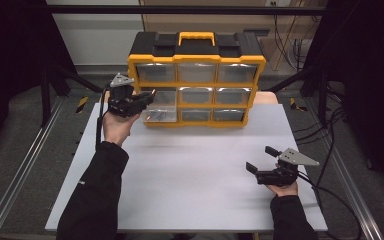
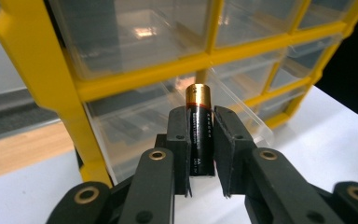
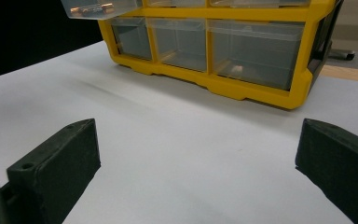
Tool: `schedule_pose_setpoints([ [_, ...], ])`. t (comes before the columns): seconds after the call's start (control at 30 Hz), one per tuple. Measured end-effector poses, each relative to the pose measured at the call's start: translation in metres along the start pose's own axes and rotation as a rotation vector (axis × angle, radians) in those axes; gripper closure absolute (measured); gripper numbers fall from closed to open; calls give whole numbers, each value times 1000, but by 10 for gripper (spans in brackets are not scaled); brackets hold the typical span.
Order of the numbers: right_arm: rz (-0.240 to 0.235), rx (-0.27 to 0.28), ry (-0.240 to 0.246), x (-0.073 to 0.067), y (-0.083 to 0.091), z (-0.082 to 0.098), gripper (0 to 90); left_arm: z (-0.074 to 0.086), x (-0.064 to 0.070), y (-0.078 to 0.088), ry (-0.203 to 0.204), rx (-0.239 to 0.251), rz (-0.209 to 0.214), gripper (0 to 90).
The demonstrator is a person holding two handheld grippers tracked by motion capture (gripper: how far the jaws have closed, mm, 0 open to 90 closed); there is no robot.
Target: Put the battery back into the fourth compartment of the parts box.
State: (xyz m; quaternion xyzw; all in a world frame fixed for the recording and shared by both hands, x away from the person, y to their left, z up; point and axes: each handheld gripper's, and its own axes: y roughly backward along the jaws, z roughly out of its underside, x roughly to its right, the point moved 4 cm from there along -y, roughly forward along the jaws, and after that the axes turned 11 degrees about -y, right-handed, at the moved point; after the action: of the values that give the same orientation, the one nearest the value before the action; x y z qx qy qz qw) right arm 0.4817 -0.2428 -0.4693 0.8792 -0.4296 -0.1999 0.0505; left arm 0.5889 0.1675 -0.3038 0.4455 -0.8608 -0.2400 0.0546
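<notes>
Left gripper (image 1: pixel 147 96): you hold it at the left side of the organiser, jaws pinching a battery, level with the pulled-out drawer, so the lift clears the drawer's front lip.
Battery (image 2: pixel 199 128): upright between your jaws, gold-banded end up, gripped on its black body so the top stands free; it is above and just in front of the open drawer.
Open drawer (image 1: pixel 158 114): slid out of the organiser's left column; more batteries (image 3: pixel 92 8) lie inside, so it seems to be the stock you are working with.
Organiser (image 1: pixel 196 80): yellow frame, clear drawers, standing at the far edge of the desk (image 1: pixel 190 175), fronts facing you for reach.
Right gripper (image 1: pixel 259 159): resting near the desk's right edge, well apart from the organiser, jaws spread wide and holding nothing, kept out of the left hand's way.
</notes>
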Motion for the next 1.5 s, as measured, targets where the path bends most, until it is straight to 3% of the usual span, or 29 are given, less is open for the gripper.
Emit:
schedule_pose_setpoints([
  [0.2,-3,5,7,1,0,0,3,-2,-9,-10,9,0,-7,761],
  [0.37,-2,7,5,1,0,-1,2,3,-13,-21,-7,-30,-22,761],
  [1.0,-7,0,0,0,0,0,2,14,-12,-43,-17,-133,-26,754],
  [1.13,-6,4,3,1,0,-1,2,13,-11,-41,-16,-114,-18,730],
  [1.23,-6,5,2,1,0,-1,2,12,-11,-32,-2,-63,-16,686],
  [1.43,-5,5,3,1,0,-1,2,15,-12,-5,22,65,15,463],
  [1.5,-4,4,1,1,0,0,2,18,-12,5,32,109,51,420],
])
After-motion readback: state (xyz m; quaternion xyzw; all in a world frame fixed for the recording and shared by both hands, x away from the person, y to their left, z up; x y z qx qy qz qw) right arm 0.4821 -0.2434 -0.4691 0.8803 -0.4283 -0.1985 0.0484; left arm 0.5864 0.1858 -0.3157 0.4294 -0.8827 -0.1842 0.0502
